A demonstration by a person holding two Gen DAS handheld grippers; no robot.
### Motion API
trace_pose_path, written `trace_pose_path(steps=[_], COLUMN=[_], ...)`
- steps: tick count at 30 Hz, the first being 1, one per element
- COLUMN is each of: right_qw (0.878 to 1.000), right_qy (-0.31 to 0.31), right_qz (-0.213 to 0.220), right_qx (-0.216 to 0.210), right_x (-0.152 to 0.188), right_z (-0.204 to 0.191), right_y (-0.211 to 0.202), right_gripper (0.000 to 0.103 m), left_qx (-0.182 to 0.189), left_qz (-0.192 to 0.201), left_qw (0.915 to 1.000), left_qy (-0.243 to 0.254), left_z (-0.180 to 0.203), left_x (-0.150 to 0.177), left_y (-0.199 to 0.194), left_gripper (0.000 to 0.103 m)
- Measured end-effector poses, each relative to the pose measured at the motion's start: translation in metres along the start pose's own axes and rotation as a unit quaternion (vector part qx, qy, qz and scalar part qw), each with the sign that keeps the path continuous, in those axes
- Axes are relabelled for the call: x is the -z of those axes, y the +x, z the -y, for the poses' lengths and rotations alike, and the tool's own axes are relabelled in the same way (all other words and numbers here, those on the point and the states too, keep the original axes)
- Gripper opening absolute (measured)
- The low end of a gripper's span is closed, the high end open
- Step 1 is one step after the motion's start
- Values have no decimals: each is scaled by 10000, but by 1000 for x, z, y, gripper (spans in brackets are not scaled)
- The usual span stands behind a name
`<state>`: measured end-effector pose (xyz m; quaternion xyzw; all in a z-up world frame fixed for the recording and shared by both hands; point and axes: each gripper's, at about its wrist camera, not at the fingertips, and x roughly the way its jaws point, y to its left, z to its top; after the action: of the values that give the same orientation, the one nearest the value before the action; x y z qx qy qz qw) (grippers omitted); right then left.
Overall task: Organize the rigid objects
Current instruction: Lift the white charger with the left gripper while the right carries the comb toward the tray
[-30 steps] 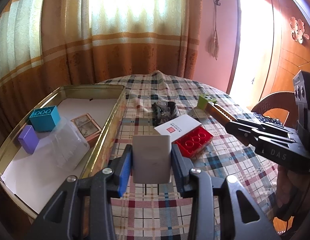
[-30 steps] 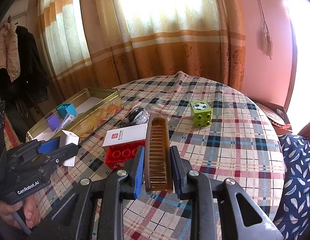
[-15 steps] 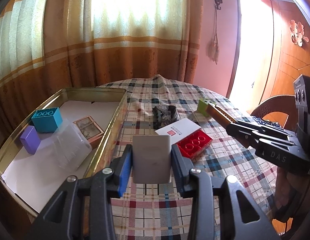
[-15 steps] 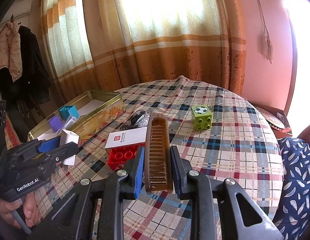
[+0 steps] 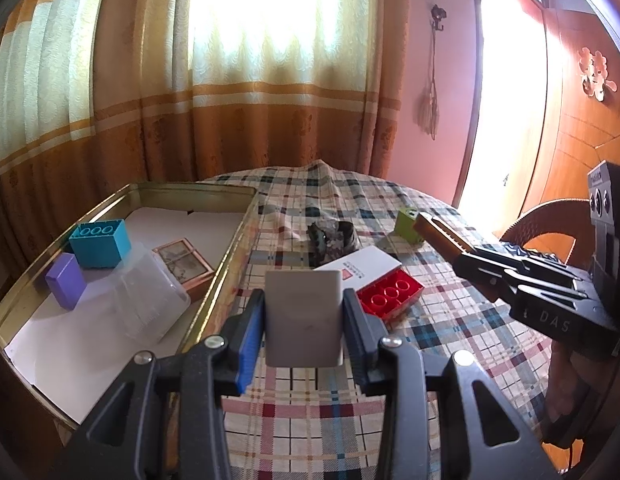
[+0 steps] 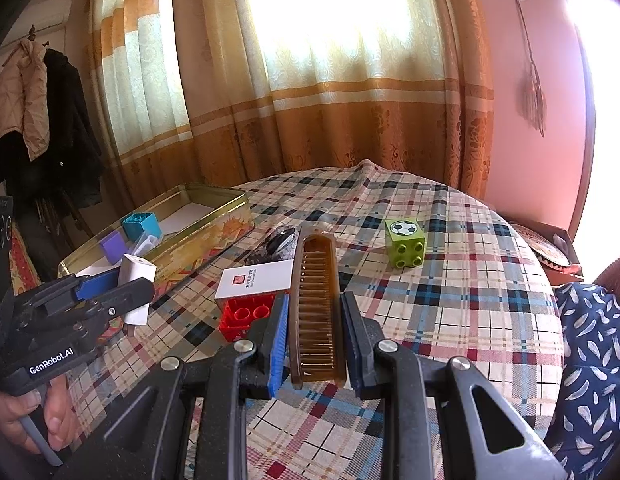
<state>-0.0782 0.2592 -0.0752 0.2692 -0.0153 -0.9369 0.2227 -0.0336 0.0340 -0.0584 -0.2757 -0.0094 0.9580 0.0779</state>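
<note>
My left gripper [image 5: 304, 316] is shut on a small white box [image 5: 304, 318], held above the checked tablecloth just right of the gold tin tray [image 5: 226, 272]. It also shows in the right wrist view [image 6: 110, 292]. My right gripper [image 6: 313, 332] is shut on a brown comb [image 6: 315, 300], held above the cloth; the comb also shows in the left wrist view [image 5: 441, 236]. The tray holds a teal brick [image 5: 100, 242], a purple block [image 5: 65, 286], a clear plastic container [image 5: 150, 300] and a small framed picture [image 5: 184, 266].
On the cloth lie a red brick [image 5: 389, 296] with a white card box [image 5: 359, 270] on it, a dark crumpled object [image 5: 329, 236] and a green football cube [image 6: 405, 242]. A chair with a blue cushion [image 6: 589, 360] stands at the table's right edge.
Both grippers have risen slightly with their loads, so the table objects sit a little lower and farther in both views. Both grips are unchanged.
</note>
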Motion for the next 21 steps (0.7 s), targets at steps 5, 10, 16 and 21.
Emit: trace_pose_path(steps=[5,10,16,21], right_qw=[10000,9999,9997,9997], right_qy=[-10,-93,-171,-172], right_qz=[45,108,157,187], right_qx=[-26,-5,8,-1], right_x=[0,1,1,1], right_z=[0,-2,-5,-5], right_y=[-2,-4,-5,-6], right_gripper=[27,27,27,27], left_qx=[-11,-15,-15,-10], left_qz=[46,99,179,231], left_qw=[10000,9999,9998,9997], left_qy=[-21,-48,-56,-65], left_z=[-1,-3,-3,-3], left_x=[0,1,0,1], left_y=[-2,-4,-7,-8], left_gripper=[37,37,37,37])
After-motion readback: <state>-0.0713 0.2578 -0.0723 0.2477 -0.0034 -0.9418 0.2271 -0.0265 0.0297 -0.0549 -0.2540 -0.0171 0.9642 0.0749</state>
